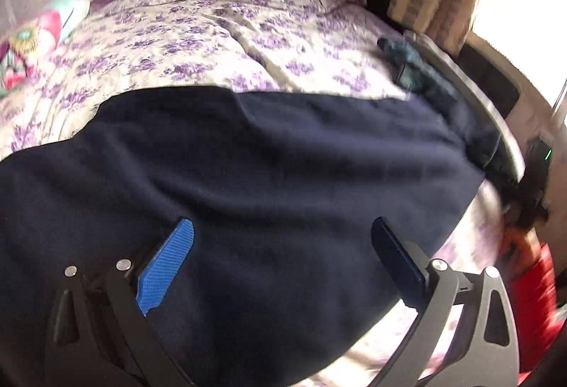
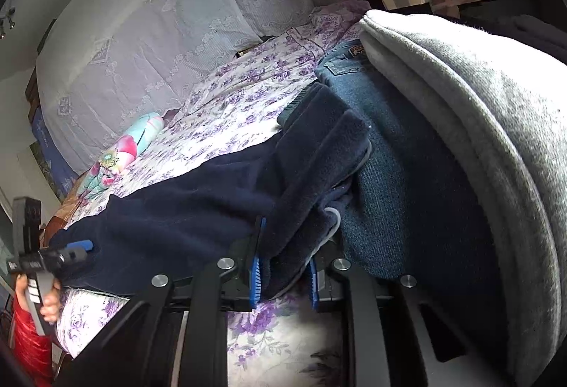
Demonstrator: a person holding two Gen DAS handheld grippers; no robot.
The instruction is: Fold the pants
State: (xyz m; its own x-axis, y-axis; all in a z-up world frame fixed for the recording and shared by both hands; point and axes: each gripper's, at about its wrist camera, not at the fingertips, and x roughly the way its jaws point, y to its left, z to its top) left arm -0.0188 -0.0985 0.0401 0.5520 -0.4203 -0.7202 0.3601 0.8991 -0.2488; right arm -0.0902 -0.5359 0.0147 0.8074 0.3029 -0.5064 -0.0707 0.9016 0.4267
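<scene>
Pants point(image 1: 248, 174): navy, spread across the bed point(image 1: 212, 33), not yet a neat fold.
Left tongs point(image 1: 283, 263): gaping wide above the cloth.
Right tongs point(image 2: 283, 266): clamped on a bunched pants end.
Left: most folding.

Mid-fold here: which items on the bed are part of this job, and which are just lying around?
Job:
navy pants
right hand-held gripper, closed on the pants' edge
left hand-held gripper, open over the pants

Lying about:
jeans
grey garment
colourful pillow
floral bedspread
</scene>
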